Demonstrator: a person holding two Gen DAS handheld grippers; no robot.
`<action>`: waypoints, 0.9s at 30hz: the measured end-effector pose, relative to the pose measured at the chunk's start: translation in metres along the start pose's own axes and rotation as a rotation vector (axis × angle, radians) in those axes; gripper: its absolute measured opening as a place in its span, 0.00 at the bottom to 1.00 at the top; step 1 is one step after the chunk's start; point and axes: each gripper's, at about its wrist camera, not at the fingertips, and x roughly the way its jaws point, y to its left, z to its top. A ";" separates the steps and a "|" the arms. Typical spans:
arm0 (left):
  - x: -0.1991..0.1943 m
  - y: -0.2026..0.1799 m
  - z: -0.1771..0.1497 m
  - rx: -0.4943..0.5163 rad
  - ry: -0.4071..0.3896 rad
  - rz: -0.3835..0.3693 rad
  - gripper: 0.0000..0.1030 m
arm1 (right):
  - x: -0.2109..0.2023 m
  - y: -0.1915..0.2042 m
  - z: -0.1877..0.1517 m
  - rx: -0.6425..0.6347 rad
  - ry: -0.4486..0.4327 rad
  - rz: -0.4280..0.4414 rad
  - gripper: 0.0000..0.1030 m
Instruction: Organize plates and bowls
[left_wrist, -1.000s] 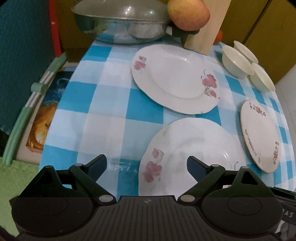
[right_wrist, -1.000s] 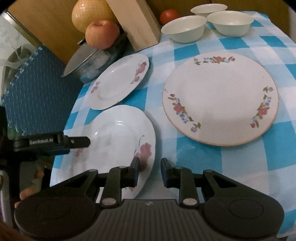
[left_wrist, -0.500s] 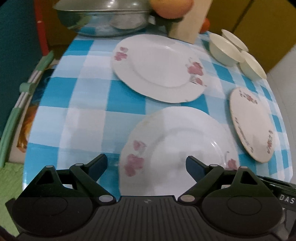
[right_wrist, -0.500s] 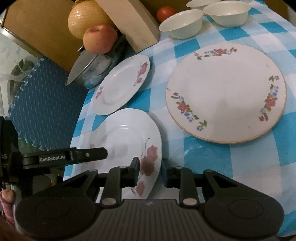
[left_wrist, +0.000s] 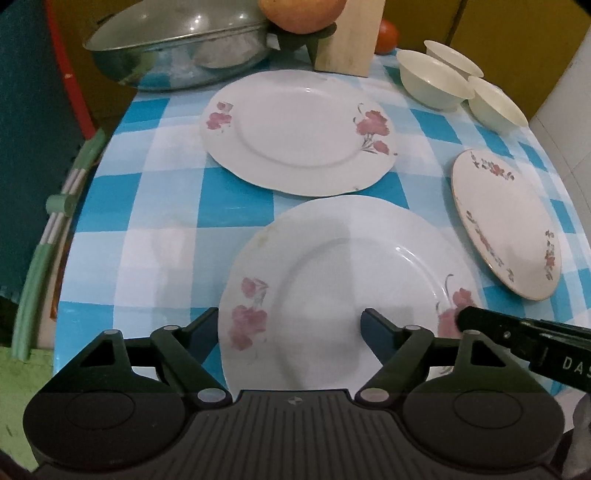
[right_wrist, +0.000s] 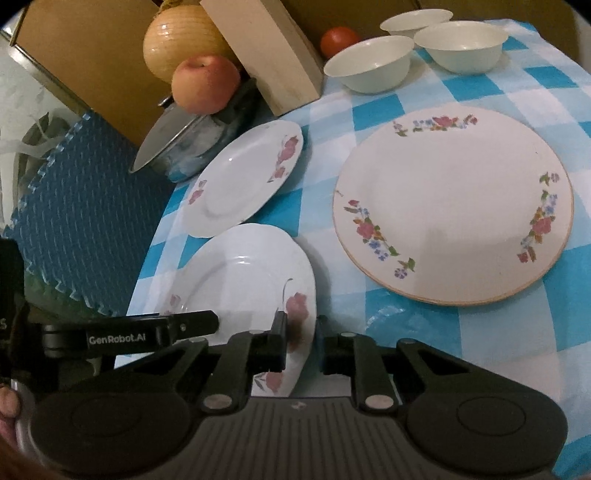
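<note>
A white plate with pink flowers (left_wrist: 343, 280) lies nearest on the blue checked cloth; it also shows in the right wrist view (right_wrist: 236, 280). My left gripper (left_wrist: 290, 326) is open, its fingers on either side of this plate's near-left rim. My right gripper (right_wrist: 301, 341) is open a little, one finger over and one outside the plate's right rim. A second pink-flower plate (left_wrist: 299, 131) lies behind it. A cream plate with a colourful flower border (right_wrist: 452, 205) lies to the right. Three cream bowls (right_wrist: 371, 62) stand at the back right.
A steel pan with a lid (left_wrist: 177, 51) stands at the back left, with an apple (right_wrist: 205, 83), an onion (right_wrist: 181, 40) and a wooden block (right_wrist: 269, 51) beside it. A tomato (right_wrist: 338, 38) sits behind the bowls. The table edge drops off at left.
Both grippers have moved in onto the nearest plate. The right gripper's fingers now straddle its right rim, and the left gripper's fingers reach over its near-left rim.
</note>
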 end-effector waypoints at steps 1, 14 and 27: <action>-0.001 0.002 0.000 -0.009 -0.001 -0.004 0.81 | -0.001 0.000 0.000 -0.003 -0.002 0.001 0.16; -0.019 -0.001 -0.004 -0.027 -0.070 -0.026 0.78 | -0.022 0.006 0.000 -0.035 -0.069 -0.001 0.16; -0.018 -0.046 0.017 0.041 -0.107 -0.069 0.79 | -0.054 -0.021 0.011 0.035 -0.174 -0.079 0.16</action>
